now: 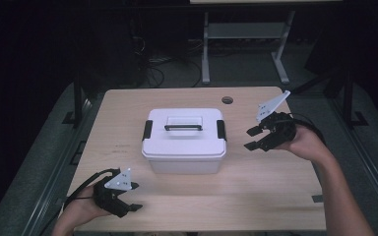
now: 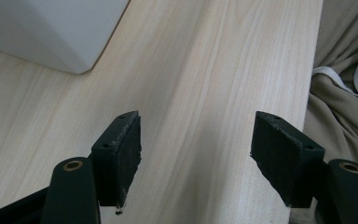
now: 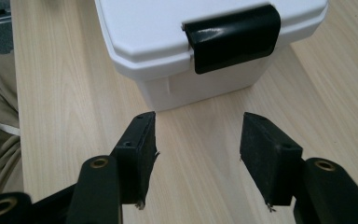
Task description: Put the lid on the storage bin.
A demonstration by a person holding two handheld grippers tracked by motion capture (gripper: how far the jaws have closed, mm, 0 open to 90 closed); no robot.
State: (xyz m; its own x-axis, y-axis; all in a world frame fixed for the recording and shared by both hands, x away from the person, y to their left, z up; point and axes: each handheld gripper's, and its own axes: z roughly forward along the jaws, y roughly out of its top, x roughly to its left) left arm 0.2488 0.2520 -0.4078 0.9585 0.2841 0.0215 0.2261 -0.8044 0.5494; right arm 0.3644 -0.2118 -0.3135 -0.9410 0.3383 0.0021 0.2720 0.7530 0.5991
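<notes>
The right tool (image 1: 252,138) is being held above the counter (image 1: 256,191) with its jaws standing apart and nothing gripped between them. It is being pointed at the white lidded box (image 1: 184,141), whose black side latch (image 3: 233,37) is lying just ahead of the jaws, not touched. The left tool (image 1: 130,196) is being held low over the counter, jaws parted and empty, with a corner of the box ahead of it and well apart.
</notes>
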